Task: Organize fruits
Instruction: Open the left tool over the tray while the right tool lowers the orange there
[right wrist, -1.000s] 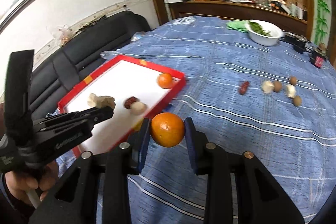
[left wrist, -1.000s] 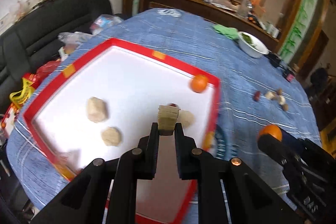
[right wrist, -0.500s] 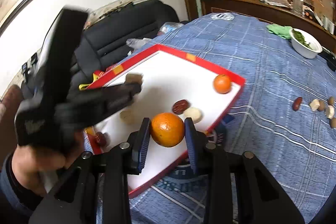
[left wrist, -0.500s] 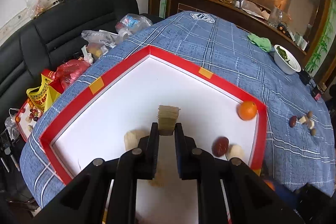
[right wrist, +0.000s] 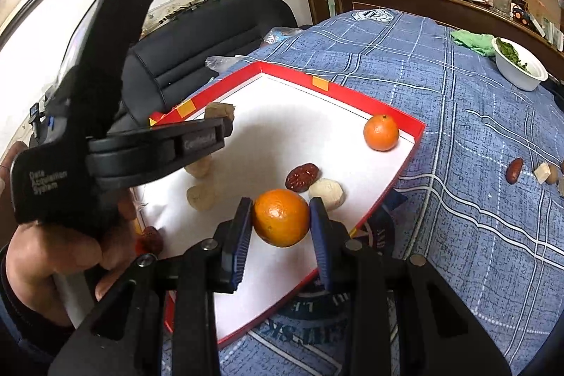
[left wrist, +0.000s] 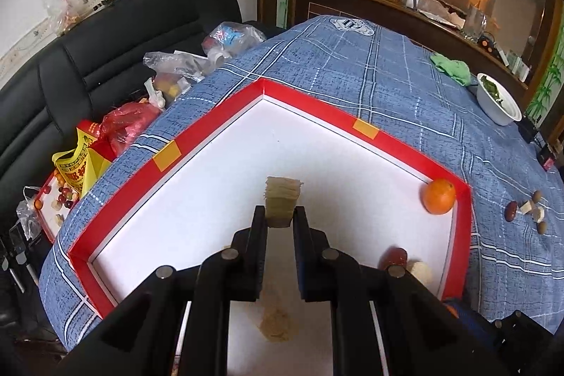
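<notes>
My left gripper (left wrist: 279, 217) is shut on a tan layered cake piece (left wrist: 282, 199) and holds it above the white floor of the red-rimmed tray (left wrist: 197, 133). In the right wrist view the left gripper (right wrist: 225, 125) hovers over the tray's left part (right wrist: 338, 87). My right gripper (right wrist: 282, 217) is shut on an orange (right wrist: 281, 216) above the tray's near side. In the tray lie another orange (right wrist: 381, 132) in the far right corner (left wrist: 439, 196), a red date (right wrist: 302, 177), a pale cake (right wrist: 326, 193) and tan cake pieces (right wrist: 201, 196).
Loose dates, nuts and pale pieces (right wrist: 528, 170) lie on the blue checked tablecloth to the right. A white bowl of greens (right wrist: 518, 66) and a green cloth (right wrist: 472, 39) stand at the back. A black sofa (left wrist: 105, 34) with plastic bags (left wrist: 176, 69) borders the table's left.
Both grippers moved left and forward over the tray with their loads. The left gripper now hovers further over the tray's far-left area; the right gripper's orange is now over the tray's near part.
</notes>
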Tool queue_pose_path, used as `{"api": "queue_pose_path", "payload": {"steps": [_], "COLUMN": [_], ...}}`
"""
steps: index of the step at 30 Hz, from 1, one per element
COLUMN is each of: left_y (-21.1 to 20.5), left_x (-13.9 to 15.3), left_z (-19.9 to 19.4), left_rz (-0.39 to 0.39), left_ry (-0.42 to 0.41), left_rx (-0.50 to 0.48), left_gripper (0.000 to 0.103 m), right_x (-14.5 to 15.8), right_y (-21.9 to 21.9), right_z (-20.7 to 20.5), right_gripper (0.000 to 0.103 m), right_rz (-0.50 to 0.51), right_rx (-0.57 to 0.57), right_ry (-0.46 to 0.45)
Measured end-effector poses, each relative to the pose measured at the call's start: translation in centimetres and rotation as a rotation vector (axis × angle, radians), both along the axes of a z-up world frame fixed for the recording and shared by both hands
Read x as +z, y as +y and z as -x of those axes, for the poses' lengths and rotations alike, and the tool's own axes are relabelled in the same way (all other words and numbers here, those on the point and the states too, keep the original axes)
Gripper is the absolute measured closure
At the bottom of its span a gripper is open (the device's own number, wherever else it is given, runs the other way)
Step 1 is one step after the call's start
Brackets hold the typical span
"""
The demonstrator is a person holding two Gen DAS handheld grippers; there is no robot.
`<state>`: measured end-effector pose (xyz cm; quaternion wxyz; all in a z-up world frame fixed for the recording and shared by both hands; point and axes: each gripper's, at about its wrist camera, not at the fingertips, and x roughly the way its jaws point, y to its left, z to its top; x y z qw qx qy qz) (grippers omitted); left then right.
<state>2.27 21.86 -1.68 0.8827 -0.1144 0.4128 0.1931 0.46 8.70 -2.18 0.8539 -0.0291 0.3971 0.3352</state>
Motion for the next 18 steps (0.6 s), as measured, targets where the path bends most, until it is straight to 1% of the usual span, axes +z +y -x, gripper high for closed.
{"api": "queue_pose_path", "payload": {"steps": [8, 18], "left_y": [0.13, -0.13], "left_x": [-0.27, -0.41], "left_z": [-0.7, -0.95], "left_rz": [-0.002, -0.013], "left_ry": [0.014, 0.021], "left_rx": [0.007, -0.004], "left_gripper": [0.091, 0.091], "right_x": [-0.66, -0.76], "right_y": [0.97, 0.86], "right_z": [-0.19, -0.5], "right_gripper": [0.068, 0.068], "right_rz": [0.006, 0.002], "right_rx": [0.02, 0.008], "right_ry": [0.014, 0.013]}}
